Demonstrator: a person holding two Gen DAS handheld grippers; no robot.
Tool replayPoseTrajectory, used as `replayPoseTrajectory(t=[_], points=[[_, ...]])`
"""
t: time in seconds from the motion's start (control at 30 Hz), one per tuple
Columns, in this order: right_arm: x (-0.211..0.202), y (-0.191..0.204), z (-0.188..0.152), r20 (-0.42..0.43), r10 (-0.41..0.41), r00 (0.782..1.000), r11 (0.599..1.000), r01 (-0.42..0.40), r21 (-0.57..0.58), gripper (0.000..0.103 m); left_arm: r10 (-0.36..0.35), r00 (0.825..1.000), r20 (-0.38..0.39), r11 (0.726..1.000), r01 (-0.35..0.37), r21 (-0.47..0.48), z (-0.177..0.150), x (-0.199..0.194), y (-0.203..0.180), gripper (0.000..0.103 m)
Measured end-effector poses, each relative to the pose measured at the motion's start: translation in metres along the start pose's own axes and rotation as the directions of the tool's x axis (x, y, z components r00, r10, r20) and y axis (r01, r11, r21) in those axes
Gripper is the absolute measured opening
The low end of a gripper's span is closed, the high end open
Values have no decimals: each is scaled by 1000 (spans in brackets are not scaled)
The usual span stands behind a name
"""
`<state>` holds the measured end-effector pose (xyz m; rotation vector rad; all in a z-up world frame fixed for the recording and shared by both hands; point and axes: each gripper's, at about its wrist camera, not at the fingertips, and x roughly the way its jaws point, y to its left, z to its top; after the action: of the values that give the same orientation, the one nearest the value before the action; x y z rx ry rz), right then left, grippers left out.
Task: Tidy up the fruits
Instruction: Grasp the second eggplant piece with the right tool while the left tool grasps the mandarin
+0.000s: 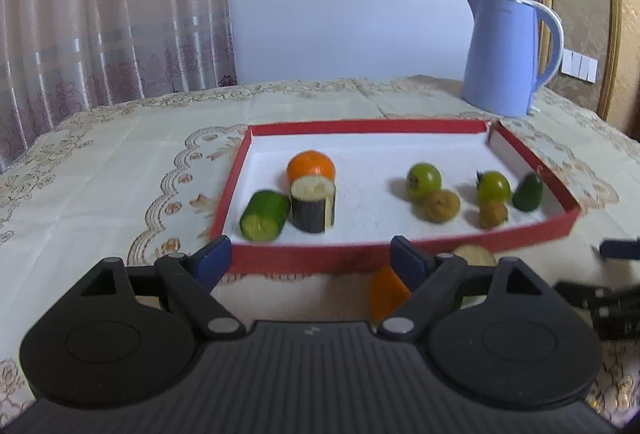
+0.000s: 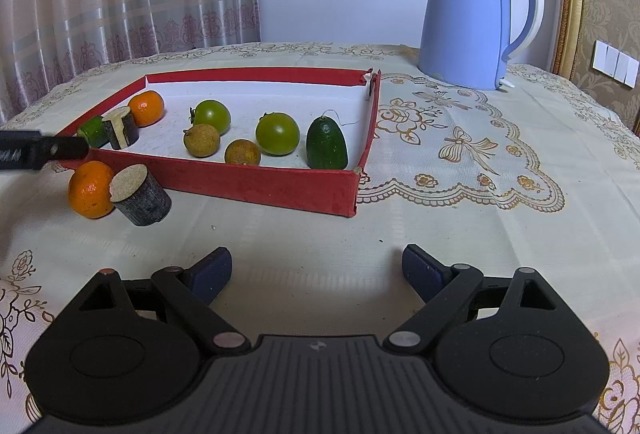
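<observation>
- Left hand-held gripper (image 1: 310,261): jaws spread wide, nothing between the pads; it sits just short of the near wall of the red tray (image 1: 344,256).
- Right hand-held gripper (image 2: 316,272): jaws wide too, only bare tabletop (image 2: 440,202) between them — well short of the tray.
- Outside the tray, right wrist view at 10 o'clock: a loose orange (image 2: 90,189) touching a dark cut stub (image 2: 140,196) lying tilted, pale cut face up-left. Both rest on the tabletop just beside the tray's near wall.
- In the left wrist view the same two show blurred behind the right finger, hard to read.
- Tray, left end: green cucumber piece (image 1: 265,216) lying on its side, touching an upright dark-skinned cut piece (image 1: 313,205); second orange (image 1: 311,167) right behind them.
- Tray, right end: two green tomatoes (image 1: 423,181) (image 1: 494,187), two brown round fruits (image 1: 439,206) (image 1: 493,214) just in front of them, and a small dark green avocado-like fruit (image 1: 528,192) near the right wall.
- Middle of the tray floor is bare white.
- Far, at 1 o'clock: blue kettle (image 1: 506,54) standing on the tabletop beyond the tray's far right corner — apart from it.
- Curtain (image 1: 100,14) at 11 o'clock behind the tabletop.
</observation>
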<state>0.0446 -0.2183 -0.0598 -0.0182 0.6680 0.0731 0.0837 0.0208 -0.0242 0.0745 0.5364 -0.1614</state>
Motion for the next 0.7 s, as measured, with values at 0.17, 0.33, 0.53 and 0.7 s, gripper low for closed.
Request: replayPoseTrajectory(t=[0.17,0.33,0.53,0.7], points=[[0,0,0,0,0,1000,1000,0,0,93,-48,999,-5,999,48,-10,-7,-7,-7,84],[0,0,0,0,0,1000,1000,0,0,93,-60,998,-27,998,61,28,-12,-3,-20,84],[0,-1,0,0,1,1000,1000,-1,0,93,-74,996,-41,997,75,20,-14,3,-24,85],[0,-1,0,0,1,1000,1000,-1,0,93,-84,994,-70,996,85,3,-18,7,-28,85]])
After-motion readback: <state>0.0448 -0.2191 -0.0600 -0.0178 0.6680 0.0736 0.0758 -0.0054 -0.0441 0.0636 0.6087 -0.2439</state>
